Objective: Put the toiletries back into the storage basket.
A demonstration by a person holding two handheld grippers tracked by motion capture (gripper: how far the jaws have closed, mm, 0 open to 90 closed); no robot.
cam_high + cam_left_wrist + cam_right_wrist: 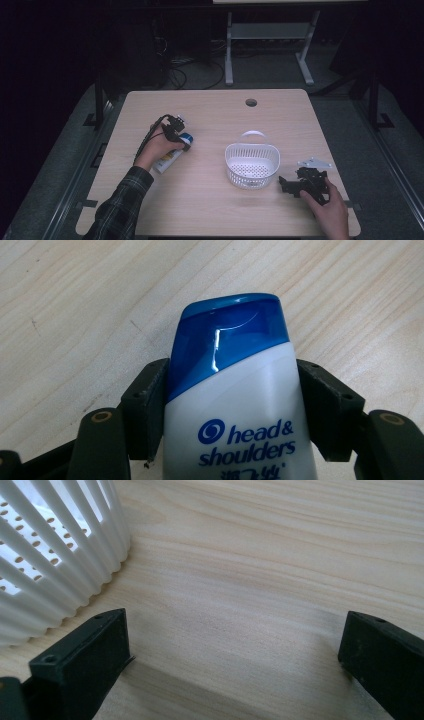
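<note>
Your shampoo bottle (240, 405) lies flat on the table (210, 210), left of centre, cap pointing away from you; it is white smooth plastic with a glossy blue cap (230, 330), so judge it slippery, fairly light, stiff at the shoulders and a little springy at mid-body; a hard squeeze near the cap could pop the lid or let the taper squirt forward out of your hold; the left tool (232, 405) straddles it just below the cap, one jaw along each side, both seemingly touching the body, so it looks clamped on the bottle, though how firmly you cannot tell; you would do better to take hold a touch lower, where the sides run more parallel; the white basket (251, 167) stands right of centre, well apart from the bottle, its slotted wall thin and probably light enough to skid if you knock it; the right tool (235, 645) rests low just beside the basket's wall, jaws wide apart with only bare wood between them; the table is pale wood-grain laminate, smooth and level, with a round cable hole (251, 102) near the far edge; beyond it the room is dark, with a desk frame (267, 45) and loose cables on the floor.
</note>
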